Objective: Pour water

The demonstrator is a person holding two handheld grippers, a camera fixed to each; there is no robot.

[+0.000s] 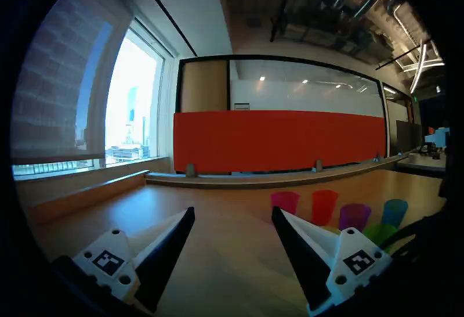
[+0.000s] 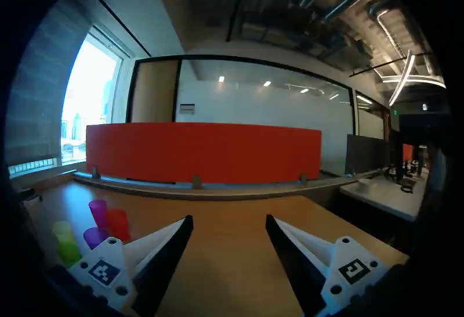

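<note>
the left gripper (image 1: 232, 209) stands wide open over the table (image 1: 232, 270), nothing between its fingers. ahead and to its right stand a pink cup (image 1: 285, 201), red cup (image 1: 323, 205), purple cup (image 1: 354, 216) and teal cup (image 1: 395, 211), with a green cup (image 1: 380, 233) nearest. all are upright, mouths up, long axis vertical; whether any holds water cannot be told. a window (image 1: 130, 114) lies to its left, a red screen (image 1: 278, 140) straight ahead. the right gripper (image 2: 228, 218) is likewise wide open and holds nothing. in its view the cups (image 2: 118, 223) cluster low to its left, upright too, and a white desk (image 2: 383, 192) lies off to its right.
</note>
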